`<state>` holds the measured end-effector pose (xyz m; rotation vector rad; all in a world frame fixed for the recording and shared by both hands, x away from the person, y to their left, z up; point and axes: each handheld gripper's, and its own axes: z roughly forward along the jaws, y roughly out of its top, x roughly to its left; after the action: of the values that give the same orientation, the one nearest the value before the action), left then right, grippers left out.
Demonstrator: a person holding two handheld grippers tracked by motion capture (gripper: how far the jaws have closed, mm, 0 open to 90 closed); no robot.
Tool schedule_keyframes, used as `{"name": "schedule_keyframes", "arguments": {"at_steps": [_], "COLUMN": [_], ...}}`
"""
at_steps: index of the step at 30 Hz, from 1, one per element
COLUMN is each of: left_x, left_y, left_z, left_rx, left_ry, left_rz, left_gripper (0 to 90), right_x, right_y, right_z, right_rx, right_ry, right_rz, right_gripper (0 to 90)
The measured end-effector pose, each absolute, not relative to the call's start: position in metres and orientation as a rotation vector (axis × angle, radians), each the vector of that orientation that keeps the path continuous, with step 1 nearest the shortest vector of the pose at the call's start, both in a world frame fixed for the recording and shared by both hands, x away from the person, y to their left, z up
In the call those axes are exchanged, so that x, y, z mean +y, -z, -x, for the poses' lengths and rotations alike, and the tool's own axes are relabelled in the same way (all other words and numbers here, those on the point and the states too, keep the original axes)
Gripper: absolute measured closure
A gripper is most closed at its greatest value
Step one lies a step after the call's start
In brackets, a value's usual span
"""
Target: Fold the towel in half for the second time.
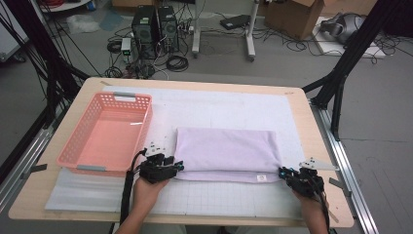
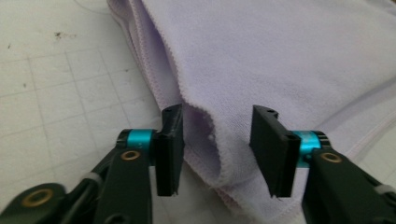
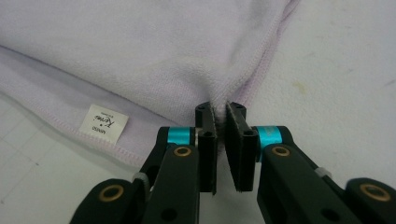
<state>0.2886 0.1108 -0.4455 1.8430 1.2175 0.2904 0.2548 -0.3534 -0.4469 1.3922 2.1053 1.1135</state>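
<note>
1. The white gridded mat (image 1: 214, 109) covers most of the wooden table (image 1: 311, 126); every place below is given from the folded lilac towel (image 1: 226, 153), which lies flat near the mat's middle.
2. The pink plastic basket (image 1: 104, 131) sits just beside the towel's left edge, partly on the mat.
3. The left gripper (image 1: 168, 168) is at the towel's near-left corner; in the left gripper view (image 2: 217, 154) its jaws stand wide apart, with the bunched hem of the folded layers between them, gripped by neither.
4. The right gripper (image 1: 288, 173) is at the towel's near-right corner; in the right gripper view (image 3: 220, 140) its jaws are nearly together, pinching a fold of the hem.
5. A small white label (image 3: 103, 122) lies on the towel's near edge, close to the right gripper.
</note>
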Motion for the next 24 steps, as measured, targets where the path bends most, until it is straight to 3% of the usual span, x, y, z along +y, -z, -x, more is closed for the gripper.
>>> {"name": "schedule_keyframes", "arguments": {"at_steps": [7,13,24], "left_x": [0.113,0.113,0.132], "left_y": [0.446,0.441,0.428], "left_z": [-0.286,-0.282,-0.264], "left_rx": [1.211,1.187,1.121], "left_ry": [-0.343,-0.387,-0.312], "left_rz": [-1.855,-1.815,-1.748], "left_gripper": [86.2,87.5,87.6], "right_x": [-0.355,-0.355,-0.360], "right_y": [0.446,0.440,0.420], "right_z": [-0.254,-0.251,-0.230], "right_rx": [2.086,2.061,2.038], "right_ry": [-1.112,-1.123,-1.227], "right_rz": [-1.389,-1.363,-1.308], "right_gripper": [83.8,83.9,84.3]}}
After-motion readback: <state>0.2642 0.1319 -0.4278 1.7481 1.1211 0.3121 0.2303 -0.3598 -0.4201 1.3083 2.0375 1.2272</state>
